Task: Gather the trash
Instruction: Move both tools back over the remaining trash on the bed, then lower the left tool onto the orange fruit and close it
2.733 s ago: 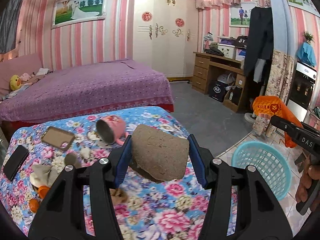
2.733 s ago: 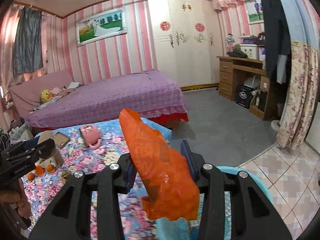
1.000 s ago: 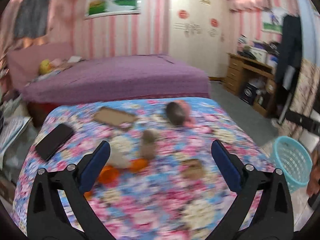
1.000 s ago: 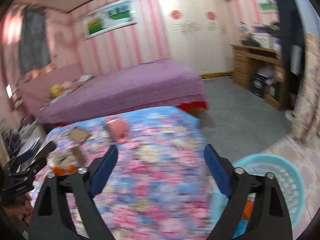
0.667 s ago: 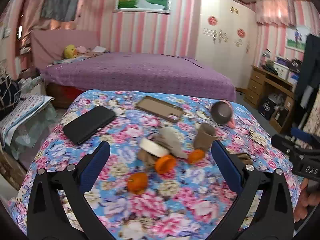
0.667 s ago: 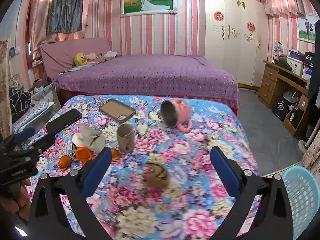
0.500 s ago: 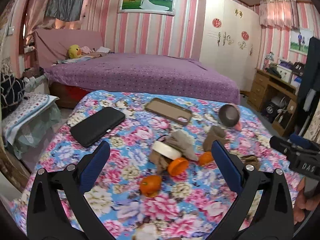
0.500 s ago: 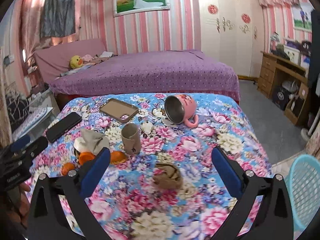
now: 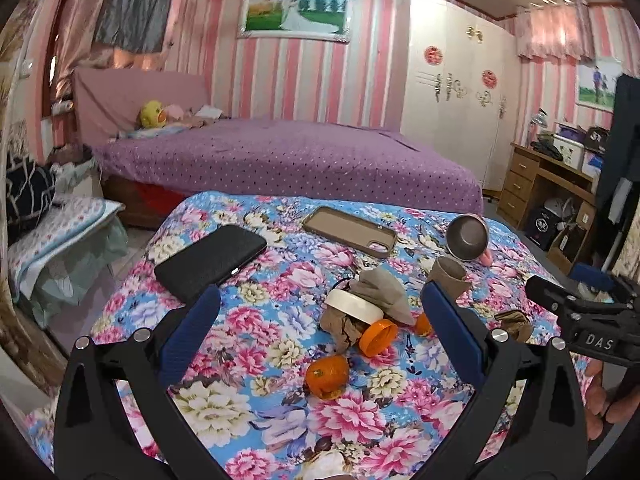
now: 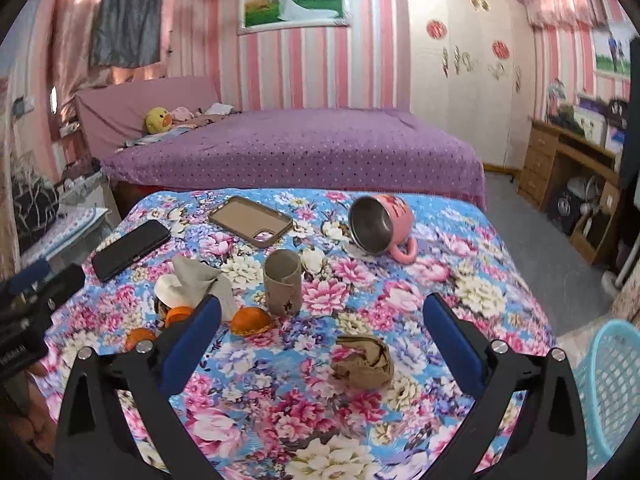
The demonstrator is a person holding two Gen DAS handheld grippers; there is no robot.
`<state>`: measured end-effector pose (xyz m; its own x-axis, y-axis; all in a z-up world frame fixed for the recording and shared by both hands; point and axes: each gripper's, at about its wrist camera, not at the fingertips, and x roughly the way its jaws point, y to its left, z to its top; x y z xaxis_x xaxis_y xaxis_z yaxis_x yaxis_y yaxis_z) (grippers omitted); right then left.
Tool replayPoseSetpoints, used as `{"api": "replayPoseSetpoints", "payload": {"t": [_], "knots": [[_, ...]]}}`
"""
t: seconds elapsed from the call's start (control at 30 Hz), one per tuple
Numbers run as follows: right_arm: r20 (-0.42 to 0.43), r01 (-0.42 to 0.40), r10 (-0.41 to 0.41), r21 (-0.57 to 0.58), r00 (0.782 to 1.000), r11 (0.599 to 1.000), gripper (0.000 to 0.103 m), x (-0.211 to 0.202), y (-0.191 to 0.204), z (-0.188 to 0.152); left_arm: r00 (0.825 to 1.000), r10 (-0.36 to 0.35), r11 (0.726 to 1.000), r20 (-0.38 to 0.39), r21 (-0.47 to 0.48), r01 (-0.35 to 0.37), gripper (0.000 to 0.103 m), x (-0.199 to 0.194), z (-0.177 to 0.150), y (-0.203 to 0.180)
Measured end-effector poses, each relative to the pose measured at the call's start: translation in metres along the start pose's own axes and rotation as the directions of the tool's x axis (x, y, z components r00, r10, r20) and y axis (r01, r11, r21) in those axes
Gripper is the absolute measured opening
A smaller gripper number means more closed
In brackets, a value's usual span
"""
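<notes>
- The left tongs (image 9: 320,328) stand spread wide and hold nothing; they point down at a slant over the flowered bench (image 9: 248,344).
- The right tongs (image 10: 320,328) are equally wide apart and empty, angled down over the same bench.
- Between the left tongs' blue pads lies the trash pile (image 9: 360,312): a white lid, crumpled brown and grey paper and an orange cap, all touching.
- An orange peel (image 9: 327,372) lies just in front of the pile, nearer the left tongs.
- A brown paper cup (image 10: 282,283) stands upright just right of the pile.
- A crumpled brown wad (image 10: 362,362) lies apart from the pile, between the right tongs' pads and nearer that camera.
- Beyond the pile lie a black phone (image 9: 211,261) and a tan phone case (image 9: 349,231), both flat.
- A pink mug (image 10: 382,229) lies tipped on its side beyond and right of the pile.
- A turquoise basket (image 10: 610,392) stands on the tiled floor, well right of the pile, off the bench edge.
- Behind the bench is a purple bed (image 9: 288,160), then pink-striped walls, a white wardrobe (image 9: 452,92) and a wooden desk (image 9: 548,184).
- In the left view, a person's fingers (image 9: 600,396) grip the right tool's handle at the right edge.
</notes>
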<state>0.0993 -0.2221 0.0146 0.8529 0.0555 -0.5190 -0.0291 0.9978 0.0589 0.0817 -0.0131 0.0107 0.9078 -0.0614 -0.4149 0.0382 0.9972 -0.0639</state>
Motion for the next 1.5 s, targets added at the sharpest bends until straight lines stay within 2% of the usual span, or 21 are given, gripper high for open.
{"api": "replayPoseSetpoints", "payload": {"t": [0.07, 0.13, 0.3, 0.5, 1.5], "knots": [[0.015, -0.005, 0.005, -0.018, 1.000, 1.000, 0.099, -0.001, 0.002, -0.001, 0.999, 0.018, 0.999, 0.027, 0.034, -0.019, 0.098, -0.003, 0.000, -0.003], [0.011, 0.001, 0.000, -0.036, 1.000, 0.999, 0.098, -0.001, 0.003, -0.002, 1.000, 0.012, 0.999, 0.016, 0.042, -0.013, 0.098, -0.002, 0.000, -0.004], [0.004, -0.032, 0.032, 0.009, 0.999, 0.999, 0.098, -0.001, -0.006, -0.002, 0.999, -0.030, 0.999, -0.017, -0.030, 0.030, 0.098, 0.002, 0.001, 0.003], [-0.014, -0.053, 0.053, 0.042, 0.998, 0.998, 0.099, 0.000, -0.014, -0.002, 0.998, -0.036, 0.998, -0.053, -0.059, 0.033, 0.098, 0.007, 0.000, 0.007], [-0.066, -0.058, 0.060, 0.026, 0.996, 0.998, 0.099, 0.011, -0.008, -0.009, 0.991, 0.036, 0.994, -0.129, -0.101, -0.049, 0.098, 0.024, -0.008, 0.025]]}}
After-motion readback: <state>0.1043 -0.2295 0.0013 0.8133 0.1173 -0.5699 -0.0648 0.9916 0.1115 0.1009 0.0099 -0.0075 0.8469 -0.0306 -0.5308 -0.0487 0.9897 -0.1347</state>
